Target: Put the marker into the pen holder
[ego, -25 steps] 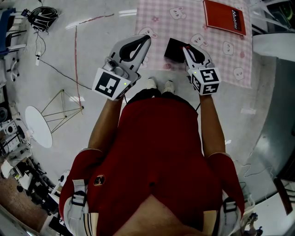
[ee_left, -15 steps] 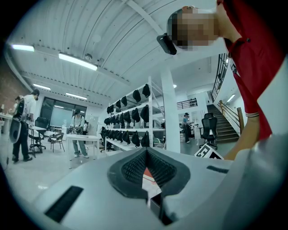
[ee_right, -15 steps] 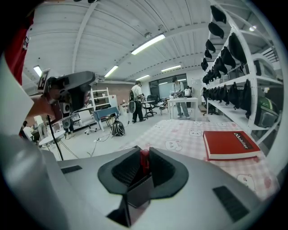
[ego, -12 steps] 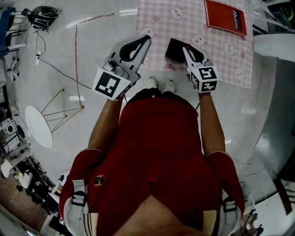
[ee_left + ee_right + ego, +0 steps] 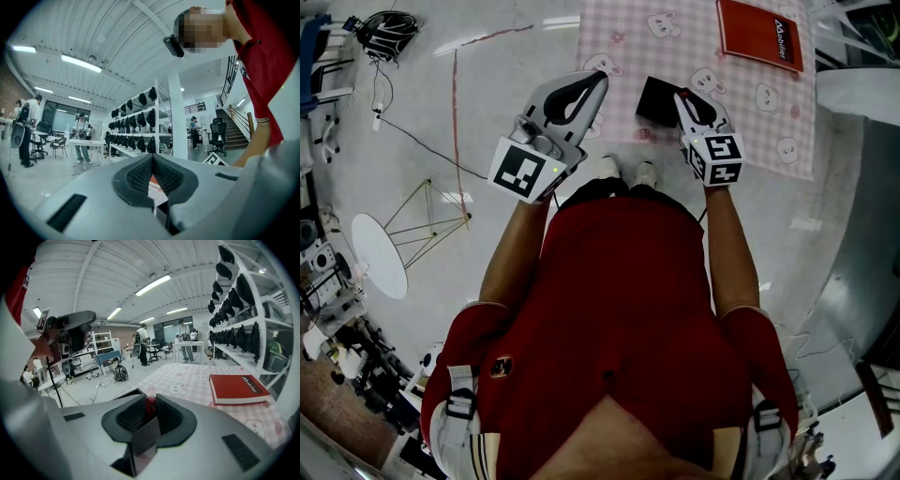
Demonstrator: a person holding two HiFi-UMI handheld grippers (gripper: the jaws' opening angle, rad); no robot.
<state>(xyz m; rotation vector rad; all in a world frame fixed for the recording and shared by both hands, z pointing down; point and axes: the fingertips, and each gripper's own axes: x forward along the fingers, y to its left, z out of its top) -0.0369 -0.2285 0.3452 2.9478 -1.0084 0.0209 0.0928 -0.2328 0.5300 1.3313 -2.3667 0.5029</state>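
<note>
Right claw (image 5: pixel 679 97) has crept a touch toward the pen holder (image 5: pixel 654 101) since the earlier frames, and its jaws have just been easing apart a little. Left claw (image 5: pixel 594 78) hasn't budged.

Red marker (image 5: pixel 150 404) sits btwn the right claw's pads at their tips. Pads look to touch it on both sides, so it's a narrow grip, not a gape. In the head view those tips hang over the pen holder's right edge, w/ the marker itself hidden under the claw.

Left claw is closed tip to tip w/ nothing in it, off the pen holder's left side, about at the edge of the checked cloth (image 5: pixel 619 28) on the counter. Red book (image 5: pixel 759 33) lies well beyond the pen holder, to its right.

Risks, as I judge them:
- Marker seems over the holder's rim, not its middle. If the grip lets go now it could clip the rim & bounce onto the cloth, or roll off the counter.
- Pen holder looks light & nothing steadies it, so a nudge from the right claw could tip or shove it.
- Can't tell how upright the marker hangs. If tilted, it may jam across the opening.
</note>
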